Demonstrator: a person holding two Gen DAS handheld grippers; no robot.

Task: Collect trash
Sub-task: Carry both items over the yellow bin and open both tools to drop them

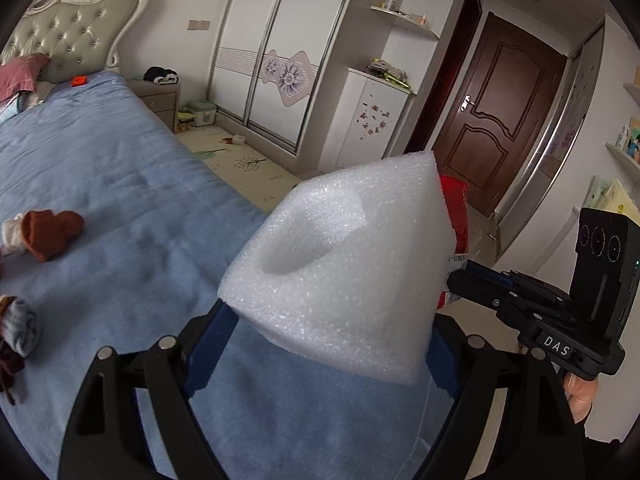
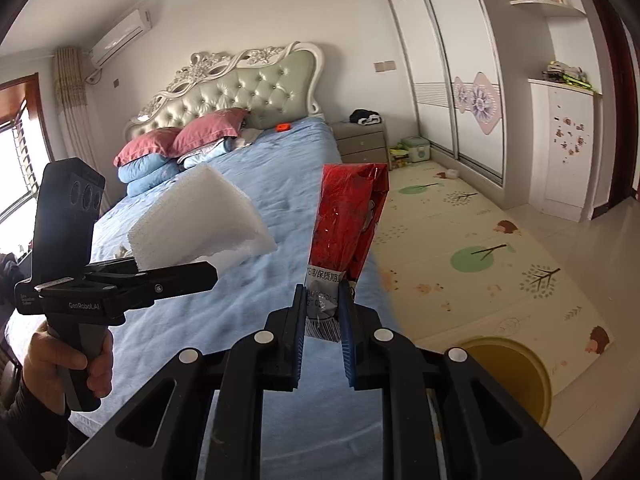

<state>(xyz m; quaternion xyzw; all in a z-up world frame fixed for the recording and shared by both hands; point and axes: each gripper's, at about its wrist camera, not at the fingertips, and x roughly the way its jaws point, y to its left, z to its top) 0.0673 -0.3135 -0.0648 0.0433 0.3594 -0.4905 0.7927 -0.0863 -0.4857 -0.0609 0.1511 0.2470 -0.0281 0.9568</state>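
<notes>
- Left hand-held gripper: blue pads spread wide and clamped on either side of a white foam block, which has a scooped hollow in its top face. Block fills frame centre, held up over the blue bed.
- Right hand-held gripper: fingers nearly closed, pinching the crimped silver end of a red snack wrapper; wrapper stands up toward 12 o'clock from the tips.
- Writing on wrapper: white strip w/ Chinese print, "保质期" readable, digits below partly hidden by the pads.
- Left-wrist view: other gripper's body at 4 o'clock, label "DAS"; red wrapper peeks out behind the foam at 2 o'clock.
- Right-wrist view: left unit at 9 o'clock, held by the person's left hand; side reads "GenRobot.AI"; smaller text beside it too small to read. Foam block sticks out from it over the bed.
- Yellow bin on the floor at 4–5 o'clock, open top, beside the bed edge on the patterned play mat.
- On bed at 9 o'clock in left view: brown knit item and a grey bundle, well apart from the foam.
- Orange item near the pillows, 12 o'clock.
</notes>
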